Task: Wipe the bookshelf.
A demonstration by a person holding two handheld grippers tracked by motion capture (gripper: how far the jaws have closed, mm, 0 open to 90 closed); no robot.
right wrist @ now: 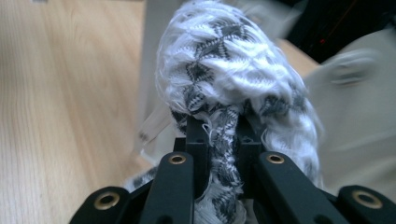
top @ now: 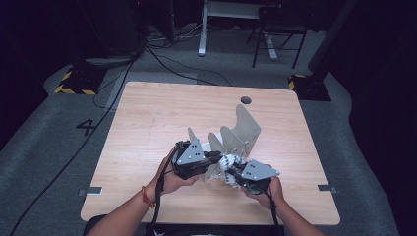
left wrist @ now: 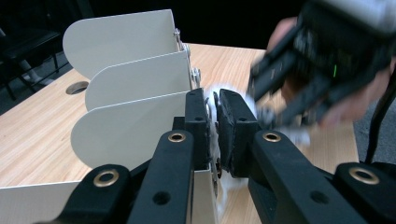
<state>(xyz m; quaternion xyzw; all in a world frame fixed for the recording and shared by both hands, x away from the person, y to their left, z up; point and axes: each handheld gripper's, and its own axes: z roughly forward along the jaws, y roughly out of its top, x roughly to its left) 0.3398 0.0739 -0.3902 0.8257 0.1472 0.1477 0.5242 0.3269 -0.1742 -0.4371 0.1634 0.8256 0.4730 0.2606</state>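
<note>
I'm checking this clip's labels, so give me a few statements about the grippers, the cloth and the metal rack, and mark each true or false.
1. The right gripper is shut on a white and grey cloth. True.
2. The rack lies on the floor beside the table. False: it stands on the table.
3. The left gripper has its jaws nearly together. True; a thin edge sits between them, though what it is cannot be told.
4. The rack's dividers are square-cornered. False: their tops are rounded.
5. The two grippers are at opposite ends of the table. False: they are close together at the rack's near end.
</note>
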